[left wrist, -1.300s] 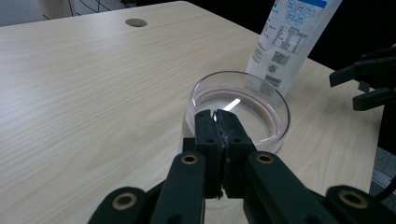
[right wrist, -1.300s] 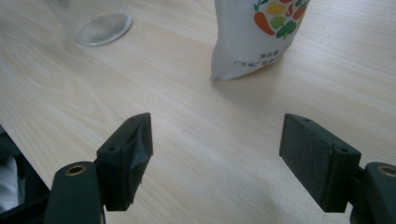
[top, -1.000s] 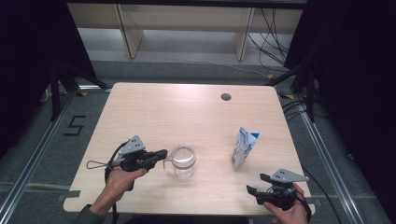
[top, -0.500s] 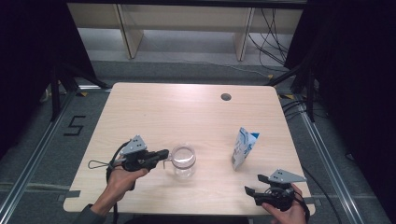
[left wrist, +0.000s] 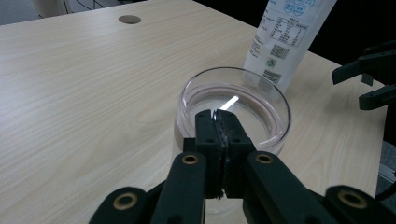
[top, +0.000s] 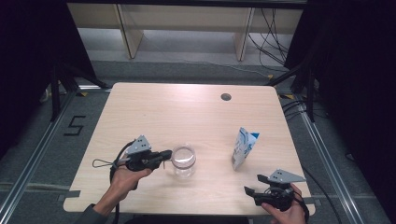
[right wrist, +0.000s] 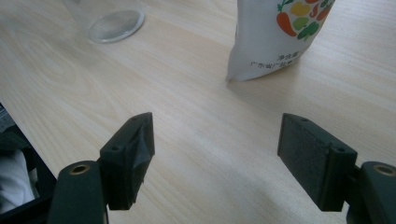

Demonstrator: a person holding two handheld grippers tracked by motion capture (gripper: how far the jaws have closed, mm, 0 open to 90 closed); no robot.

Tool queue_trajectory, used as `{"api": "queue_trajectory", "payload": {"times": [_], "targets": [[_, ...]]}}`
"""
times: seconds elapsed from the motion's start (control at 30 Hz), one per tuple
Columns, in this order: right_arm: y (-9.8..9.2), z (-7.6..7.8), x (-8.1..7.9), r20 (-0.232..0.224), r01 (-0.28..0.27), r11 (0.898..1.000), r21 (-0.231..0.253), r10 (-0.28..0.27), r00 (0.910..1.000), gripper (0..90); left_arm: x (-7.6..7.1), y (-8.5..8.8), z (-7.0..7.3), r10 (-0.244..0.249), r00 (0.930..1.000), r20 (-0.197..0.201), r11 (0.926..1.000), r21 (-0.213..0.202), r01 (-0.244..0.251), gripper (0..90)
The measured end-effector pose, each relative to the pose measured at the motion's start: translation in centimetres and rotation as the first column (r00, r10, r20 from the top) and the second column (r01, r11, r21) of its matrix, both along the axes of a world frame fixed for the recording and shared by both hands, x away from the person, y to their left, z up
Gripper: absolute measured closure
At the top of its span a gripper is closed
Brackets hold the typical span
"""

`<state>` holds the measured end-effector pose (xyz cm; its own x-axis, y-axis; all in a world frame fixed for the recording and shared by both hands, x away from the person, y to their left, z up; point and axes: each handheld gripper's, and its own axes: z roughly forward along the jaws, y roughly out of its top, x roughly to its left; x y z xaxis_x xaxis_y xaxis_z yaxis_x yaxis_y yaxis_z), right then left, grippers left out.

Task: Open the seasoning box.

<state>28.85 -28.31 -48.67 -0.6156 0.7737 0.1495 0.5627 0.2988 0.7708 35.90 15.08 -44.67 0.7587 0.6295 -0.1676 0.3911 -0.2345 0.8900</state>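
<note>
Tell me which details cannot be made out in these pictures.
- Pouch: its top is cut off by the upper edge in the left gripper view.
- Pouch print: too small to read in the high view.
- Glass jar: the left tongs hide part of its near rim in the left gripper view.

Almost no change from a second ago. The right gripper point(top: 252, 184), well off to the right of the glass jar point(top: 183, 158) and closer to the person, sits a hair further toward the jar's side in the high view. Its grey plate is angled slightly differently. The shift is too small to call a real move, more like hand wobble. Its jaws are wide apart, with no visible difference in the gap.
</note>
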Motion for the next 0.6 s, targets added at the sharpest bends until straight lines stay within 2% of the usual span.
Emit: {"api": "queue_trajectory", "payload": {"times": [0.1,0.43,0.47,0.53,0.6], "targets": [[0.07,0.01,-0.05,-0.017,-0.001,1.0,0.004,0.001,0.9999,28.4,0.06,0.15,-0.03,0.0,1.0,0.0,1.0,-0.006,0.0,87.9],[0.03,0.04,-0.05,-0.02,-0.004,1.0,-0.005,0.003,0.9998,28.5,0.02,0.37,-0.08,0.01,0.9999,0.007,0.9999,-0.006,-0.01,88.1],[-0.11,-0.01,0.15,0.01,-0.019,1.0,-0.017,0.019,0.9998,30.3,-0.03,0.38,-0.07,0.012,0.9999,0.006,0.9999,-0.007,-0.012,88.1],[0.0,-0.05,0.13,0.021,-0.029,1.0,-0.008,0.029,0.9994,32.3,-0.08,0.42,-0.06,0.009,0.9999,0.007,0.9999,-0.004,-0.009,88.2],[0.16,0.05,0.05,0.031,-0.042,0.999,-0.004,0.042,0.9987,38.9,-0.09,0.46,-0.09,0.005,1.0,0.008,1.0,-0.009,-0.005,88.2]]}}
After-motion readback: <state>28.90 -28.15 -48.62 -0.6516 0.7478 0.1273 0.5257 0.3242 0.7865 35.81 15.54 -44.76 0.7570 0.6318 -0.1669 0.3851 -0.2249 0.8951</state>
